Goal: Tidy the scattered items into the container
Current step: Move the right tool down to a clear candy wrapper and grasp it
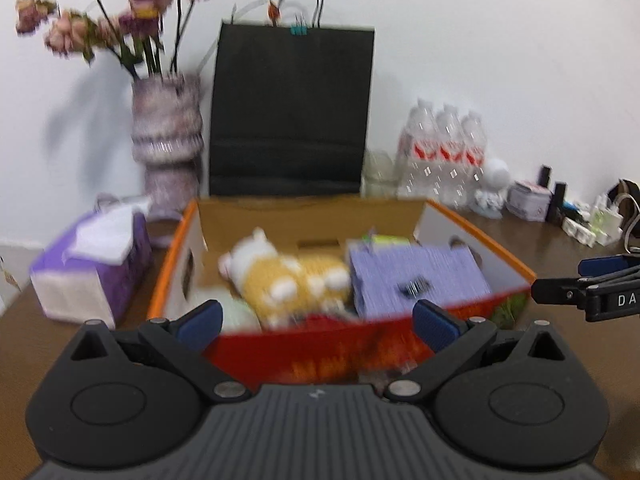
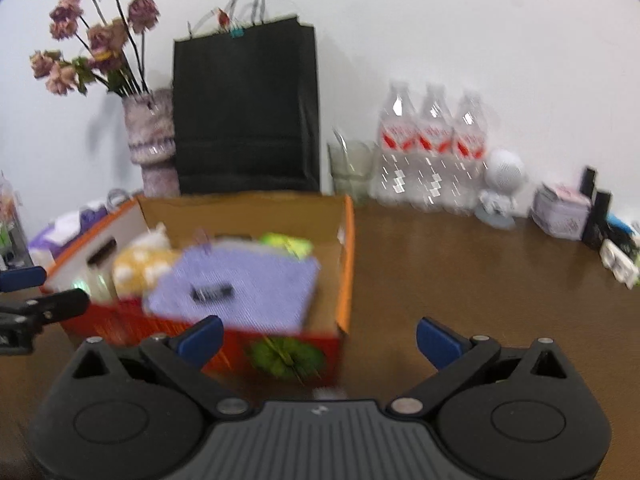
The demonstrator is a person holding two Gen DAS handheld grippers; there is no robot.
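An open cardboard box with orange rims (image 1: 484, 236) (image 2: 349, 256) stands on the brown table. Inside lie a yellow and white plush toy (image 1: 288, 280) (image 2: 140, 264), a lilac cloth pouch (image 1: 416, 276) (image 2: 240, 288), a green item (image 2: 288, 244) and something red (image 1: 320, 317). My left gripper (image 1: 318, 320) is open and empty, just in front of the box's near wall. My right gripper (image 2: 320, 340) is open and empty at the box's front right corner. Each gripper shows at the edge of the other view (image 1: 588, 280) (image 2: 28, 292).
Behind the box stand a black paper bag (image 1: 292, 116) (image 2: 246, 112), a vase of dried flowers (image 1: 166, 136) (image 2: 152, 140), a glass (image 2: 352, 168) and packed water bottles (image 1: 444, 152) (image 2: 432, 152). A purple tissue box (image 1: 92, 260) sits left. Small items (image 2: 560, 212) line the right wall.
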